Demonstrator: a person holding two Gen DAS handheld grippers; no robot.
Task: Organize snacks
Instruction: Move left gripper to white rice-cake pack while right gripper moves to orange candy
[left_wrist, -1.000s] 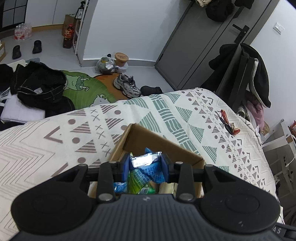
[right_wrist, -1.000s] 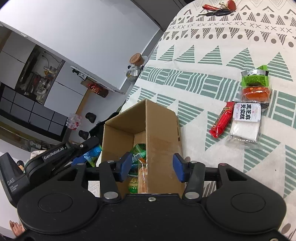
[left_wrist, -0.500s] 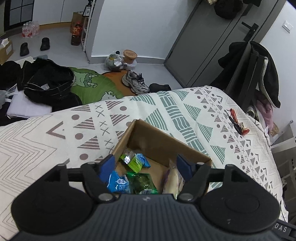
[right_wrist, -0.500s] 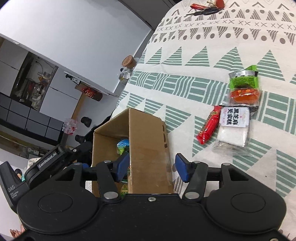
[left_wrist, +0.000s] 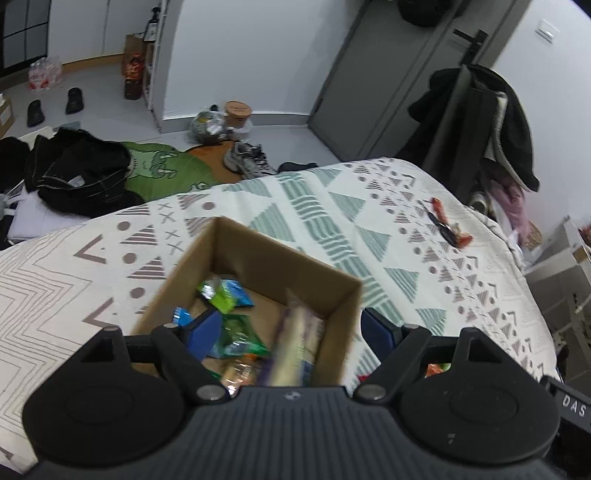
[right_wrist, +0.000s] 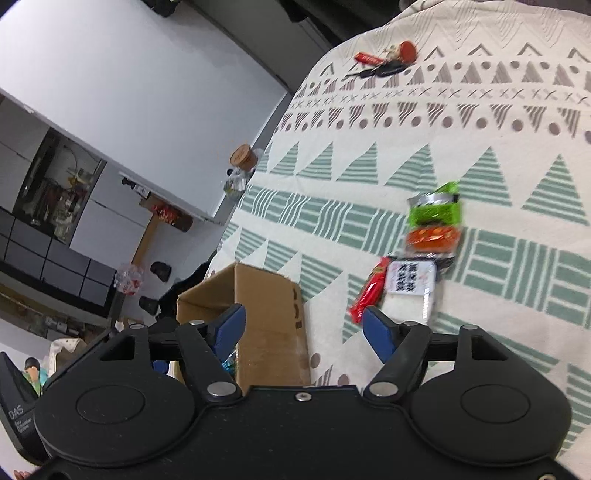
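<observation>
Both the left tool and the right tool tilt downward, jaws just opened wide, gripping nothing.

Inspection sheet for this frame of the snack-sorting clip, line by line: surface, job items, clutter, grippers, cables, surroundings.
Surface: bed with patterned bedspread.
Job's things: open cardboard box on the bed, several snack packets inside; beside it on the spread lie a red stick pack, a white packet and a green and orange packet.
Clutter: keys with red tags near the far edge of the bed.
Grippers: left gripper and right gripper open, jaws just opened wider, nothing gripped.
Cables: nothing seen.
Surroundings: grey door, clothes and sneakers on the floor.
</observation>
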